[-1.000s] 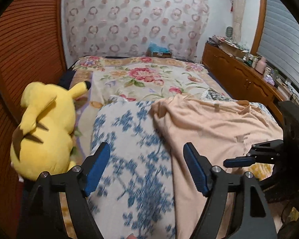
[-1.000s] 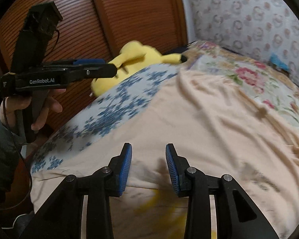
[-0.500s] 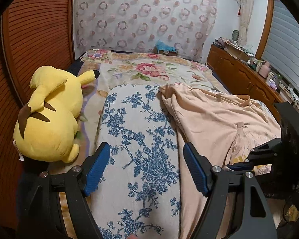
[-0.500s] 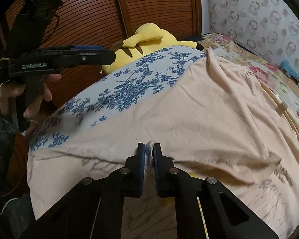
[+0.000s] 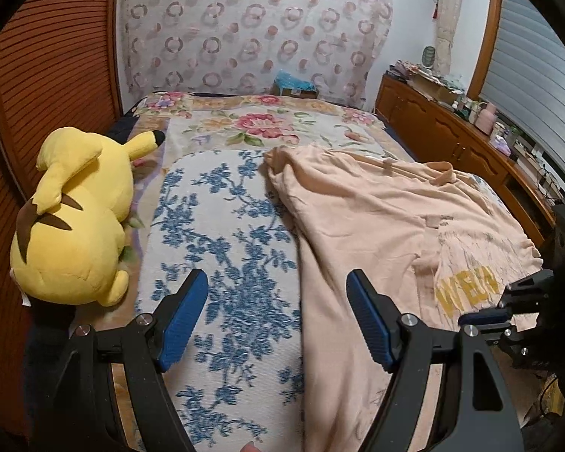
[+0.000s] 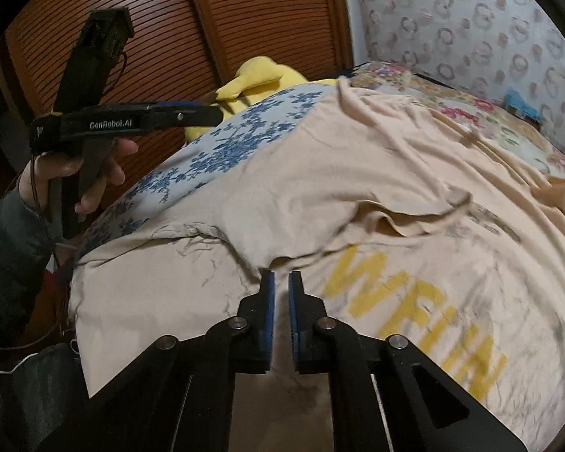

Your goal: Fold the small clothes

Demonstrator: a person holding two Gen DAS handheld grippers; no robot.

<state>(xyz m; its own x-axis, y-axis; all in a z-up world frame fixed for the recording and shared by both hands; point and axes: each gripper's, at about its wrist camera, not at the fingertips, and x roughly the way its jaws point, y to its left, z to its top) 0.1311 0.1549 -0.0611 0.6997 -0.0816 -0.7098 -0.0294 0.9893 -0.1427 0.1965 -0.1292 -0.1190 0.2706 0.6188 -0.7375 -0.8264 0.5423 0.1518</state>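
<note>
A peach T-shirt (image 5: 361, 222) with yellow letters lies spread on the bed, also in the right wrist view (image 6: 376, 188). Part of it is folded over, showing the printed side (image 6: 425, 301). My right gripper (image 6: 280, 282) is shut on a fold of the shirt near the print; it appears at the right edge of the left wrist view (image 5: 504, 312). My left gripper (image 5: 277, 312) is open and empty, held above the blue-flowered cloth (image 5: 226, 248) just left of the shirt. It also shows in the right wrist view (image 6: 207, 113), held in a hand.
A yellow plush toy (image 5: 75, 222) lies at the bed's left side by the wooden slatted doors (image 5: 52, 67). A floral bedspread (image 5: 260, 124) covers the far bed. A wooden sideboard (image 5: 452, 139) with clutter stands at the right.
My right gripper closed on the shirt and drew a fold back, uncovering the yellow letters. My left gripper stayed open, its view shifting a little.
</note>
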